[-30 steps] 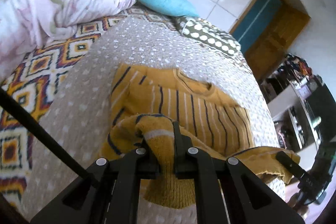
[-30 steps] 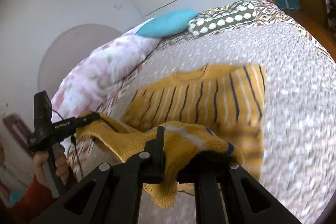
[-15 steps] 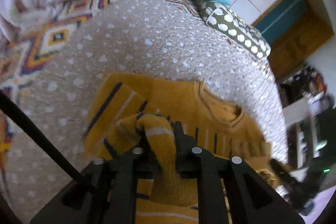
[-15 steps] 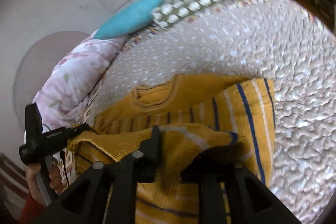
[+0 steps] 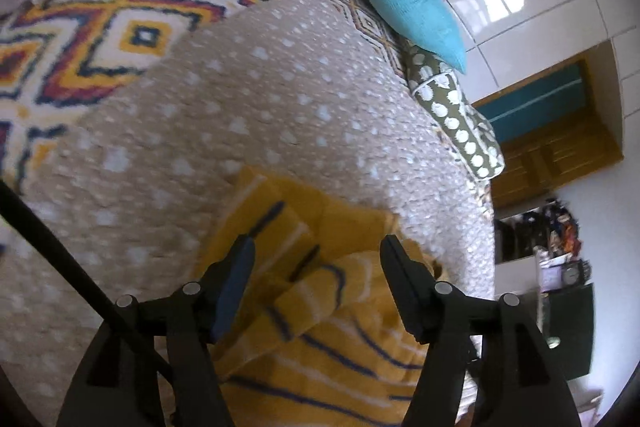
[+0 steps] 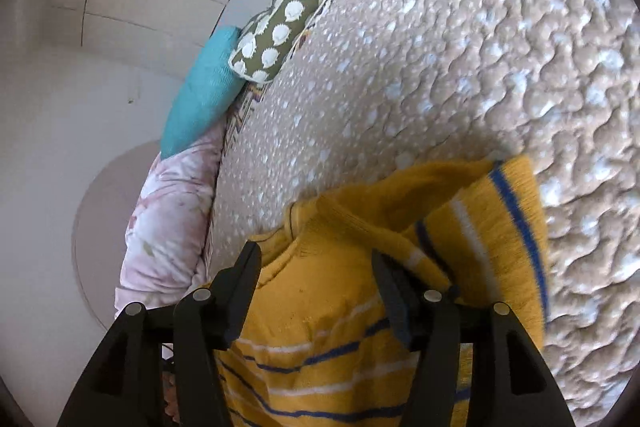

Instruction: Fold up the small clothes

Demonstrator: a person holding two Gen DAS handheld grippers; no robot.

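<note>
Both sets of jaws have just been opening and now stand wide. The striped yellow sweater (image 5: 320,343) lies folded on the dotted bedspread (image 5: 240,115), under and between the left gripper (image 5: 316,259) and the right gripper (image 6: 316,267), gripped by neither.

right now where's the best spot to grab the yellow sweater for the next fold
Probably the striped cuff edge of the yellow sweater, on the right in the right wrist view. It lies as a raised, doubled ridge on the dotted blanket, so coming from the blanket side lets one finger slip under. Both the right gripper and left gripper have just opened, pressing nothing.
</note>
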